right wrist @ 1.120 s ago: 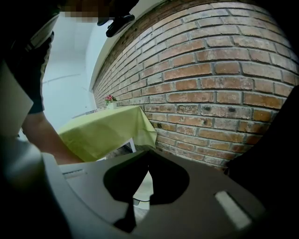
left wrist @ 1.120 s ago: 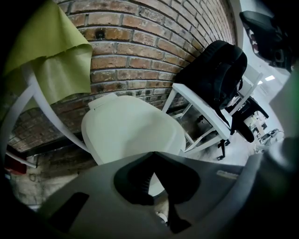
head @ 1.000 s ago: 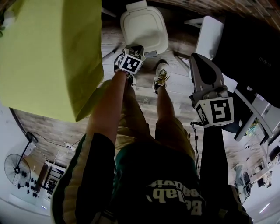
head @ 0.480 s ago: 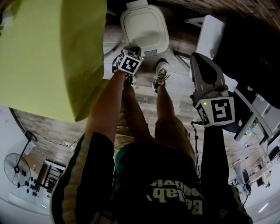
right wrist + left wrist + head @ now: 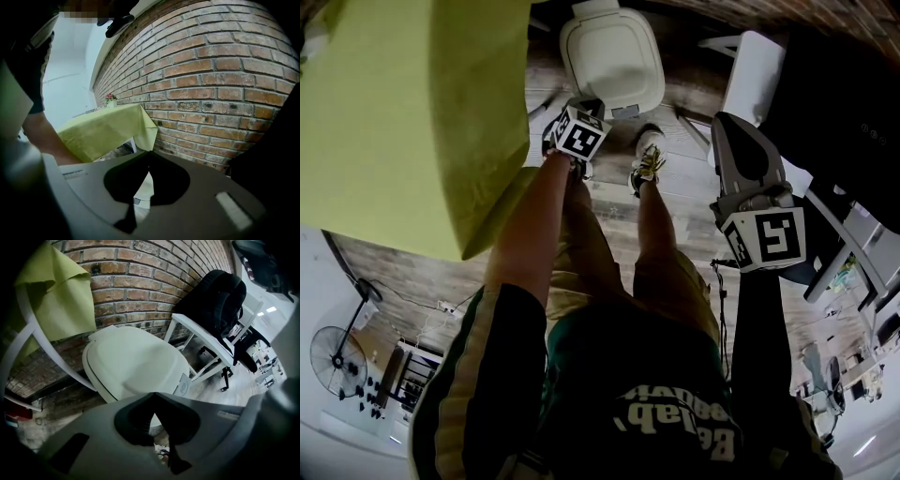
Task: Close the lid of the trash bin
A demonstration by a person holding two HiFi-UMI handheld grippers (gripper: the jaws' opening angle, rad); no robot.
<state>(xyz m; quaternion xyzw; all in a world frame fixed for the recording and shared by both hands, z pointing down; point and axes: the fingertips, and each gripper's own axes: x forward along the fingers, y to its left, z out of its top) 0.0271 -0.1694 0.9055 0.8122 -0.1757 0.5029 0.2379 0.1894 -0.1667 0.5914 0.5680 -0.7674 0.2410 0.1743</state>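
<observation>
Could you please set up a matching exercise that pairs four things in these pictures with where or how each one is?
Things:
1. white plastic trash bin
2. yellow-green tablecloth
3. black backpack
4. left gripper

States or places:
A. resting on the white chair
B. jaws together, holding nothing
C. lid down, in front of the brick wall
D. hanging down at the person's left

Pairs: 1-C, 2-D, 3-A, 4-B
</observation>
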